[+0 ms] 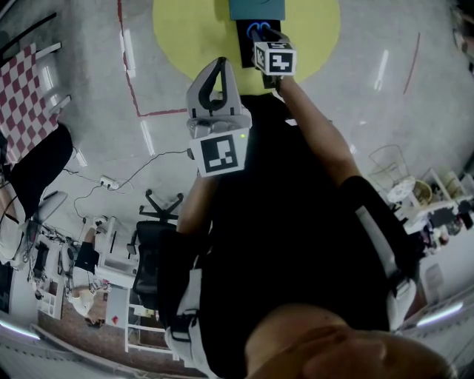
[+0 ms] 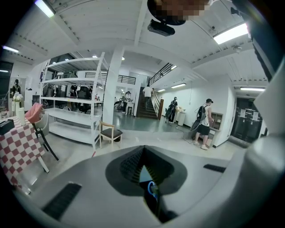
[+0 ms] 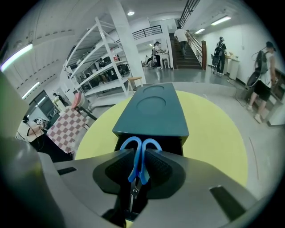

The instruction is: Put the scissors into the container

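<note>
Right tongs (image 3: 139,153) clamped on the scissors (image 3: 136,162): pads grip the blue handle shanks, loops point away from the camera, blades run back down between the jaws

Scissors are held over the yellow round table (image 3: 213,142), loops right at the dark open end of the teal container (image 3: 153,111). Can't tell whether the loops are past the edge. Container lies flat on the table, two round recesses on its top face

Head view agrees: right tongs (image 1: 266,41) reach out ahead, blue loops of the scissors (image 1: 259,29) sit over the dark mouth of the container (image 1: 255,9), yellow table (image 1: 185,29) underneath

Left tongs (image 2: 143,149) together, tips meeting, nothing between them. They're held up nearer the body and well short of the container (image 1: 216,70). Through the gap behind the tips, a bit of a blue scissor loop (image 2: 151,189) shows

Background: white shelving rack (image 2: 73,107), wooden chair (image 2: 110,132), checkered cloth (image 2: 18,149) at left, people by the staircase (image 2: 147,107)
</note>
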